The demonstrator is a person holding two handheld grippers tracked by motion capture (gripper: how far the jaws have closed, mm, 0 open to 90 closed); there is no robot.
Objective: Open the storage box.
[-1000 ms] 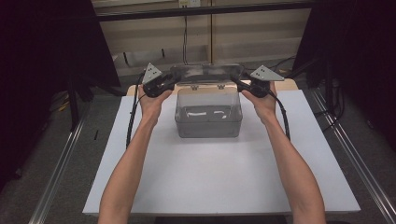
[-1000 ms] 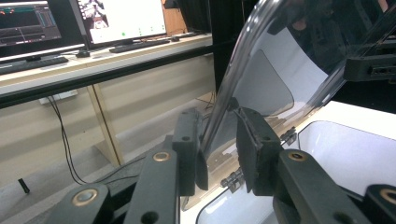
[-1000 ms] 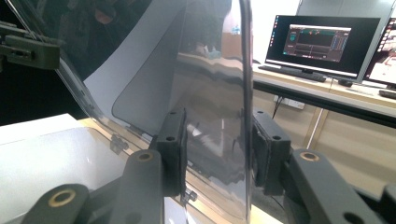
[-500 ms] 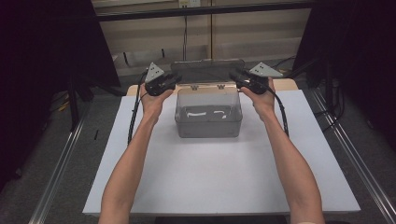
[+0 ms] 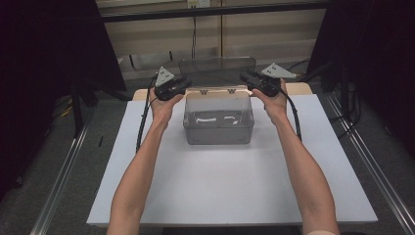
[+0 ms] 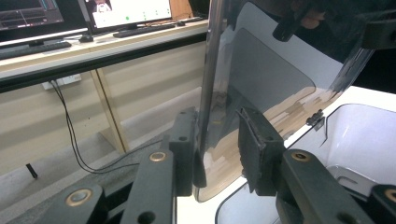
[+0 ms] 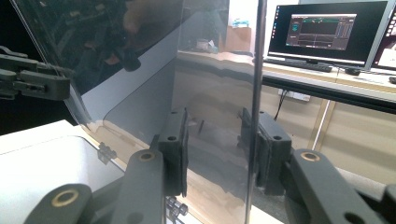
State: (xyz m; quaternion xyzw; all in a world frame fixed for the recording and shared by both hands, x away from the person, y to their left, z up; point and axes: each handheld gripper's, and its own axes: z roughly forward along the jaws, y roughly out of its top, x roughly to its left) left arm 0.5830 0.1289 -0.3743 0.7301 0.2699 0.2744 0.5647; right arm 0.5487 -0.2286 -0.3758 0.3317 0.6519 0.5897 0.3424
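**Clear box lid stands raised between two grippers**

A clear plastic box (image 5: pixel 219 120) sits near the far middle of a white table top (image 5: pixel 235 196), with small pale items lying on its floor. Its transparent lid (image 5: pixel 218 68) is swung up on the hinges (image 5: pixel 215 90) at the back edge and stands nearly upright behind the box.

The left gripper (image 5: pixel 183 84) is held at the lid's left side edge. In the left gripper view, the lid's edge (image 6: pixel 208 93) runs upright between the two black jaws; it lies against the left pad (image 6: pixel 184 149), while a gap shows between the lid and the right pad (image 6: pixel 254 149). The jaws are narrow, close around the lid's rim, though the frames do not show a firm press from both sides.

The right gripper (image 5: pixel 244 78) is at the lid's right side edge. In the right gripper view, the lid's edge (image 7: pixel 254 93) stands between the jaws close to the right pad (image 7: pixel 268 149), with a clear gap to the left pad (image 7: pixel 175 149). Whether that edge touches the right pad cannot be told.

Both forearms reach from the near edge of the table. Beyond the table, monitors (image 7: pixel 327 32) stand on a desk (image 6: pixel 93 44).
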